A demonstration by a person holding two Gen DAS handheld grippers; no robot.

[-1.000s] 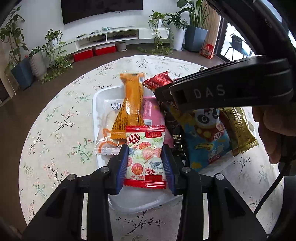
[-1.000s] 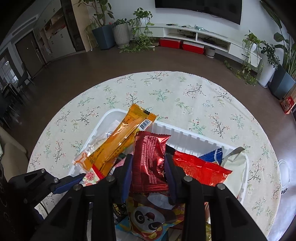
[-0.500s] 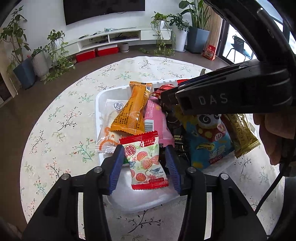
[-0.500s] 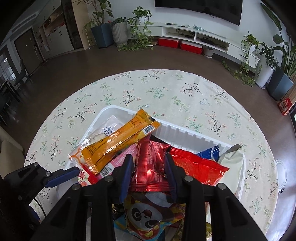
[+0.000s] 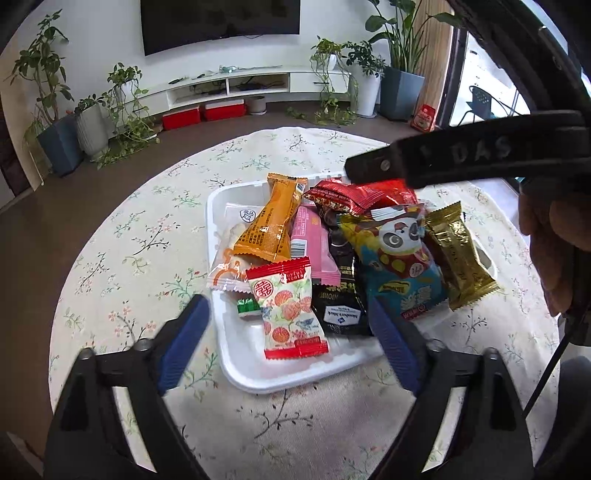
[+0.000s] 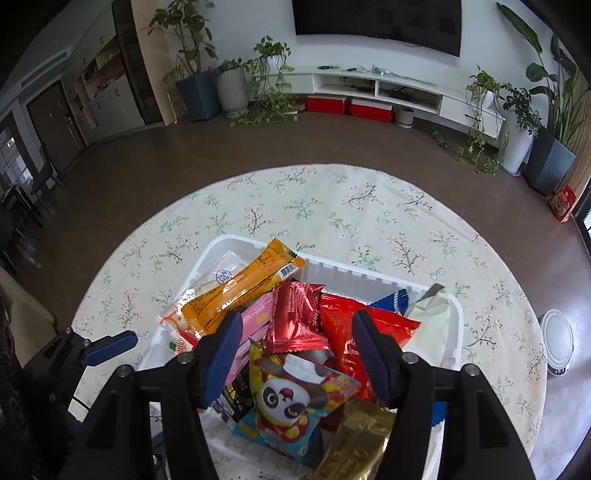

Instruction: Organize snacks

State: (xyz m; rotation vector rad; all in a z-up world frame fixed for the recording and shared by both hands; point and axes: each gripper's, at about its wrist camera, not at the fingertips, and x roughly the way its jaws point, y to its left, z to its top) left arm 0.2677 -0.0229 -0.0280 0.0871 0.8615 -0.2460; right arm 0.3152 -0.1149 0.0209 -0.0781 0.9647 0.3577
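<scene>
one white tray (image 5: 236,373) stood on the round table (image 5: 122,236), holding your snacks in a loose overlapping heap: one orange bar (image 5: 271,221), one pink bar (image 5: 314,243), one floral red-edged packet (image 5: 290,308), one black packet (image 5: 341,291), one panda bag (image 5: 400,254), one gold packet (image 5: 456,254), one dark red foil packet (image 6: 297,317), one bright red bag (image 6: 354,332), one clear wrapper (image 5: 231,254) and one small green sweet (image 5: 247,307); more lay hidden beneath. your left gripper (image 5: 290,343) was opening, released, the floral packet lying free between its jaws. your right gripper (image 6: 297,354) was opening too, the dark red foil packet loose between its pads. one floral tablecloth covered the table; the room had a brown floor, one wall television (image 5: 219,22), one low white shelf unit (image 5: 240,83), two red boxes (image 5: 203,112) and many potted plants.
</scene>
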